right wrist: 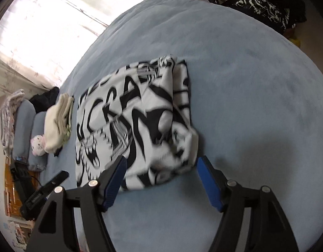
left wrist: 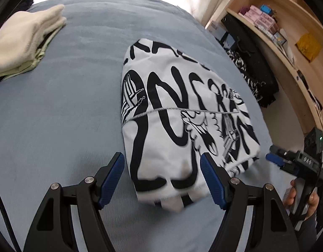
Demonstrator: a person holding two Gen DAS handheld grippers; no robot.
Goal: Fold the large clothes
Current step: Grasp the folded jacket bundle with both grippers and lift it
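Shirt [left wrist: 182, 113], white w/ black graffiti print, lies folded to a compact packet mid-bed, on the blue blanket [left wrist: 66, 109]. Left gripper [left wrist: 162, 177] is spread wide, nothing pinched, its pads either side of the packet's near-left corner; right gripper [right wrist: 161, 178] is likewise spread & empty over the near-right corner, where layers bunch up. Looks like the fold is nearly done, so best next: press/square that loose right corner, keep edges aligned, don't drag the top layer. Surface is soft plush, so cloth may creep if pushed. Room, left to right: cream folded stack [left wrist: 24, 42] w/ a bright curtained window beyond, bare blanket, then wooden shelves [left wrist: 283, 31] & dark clothes at the bed's right side.
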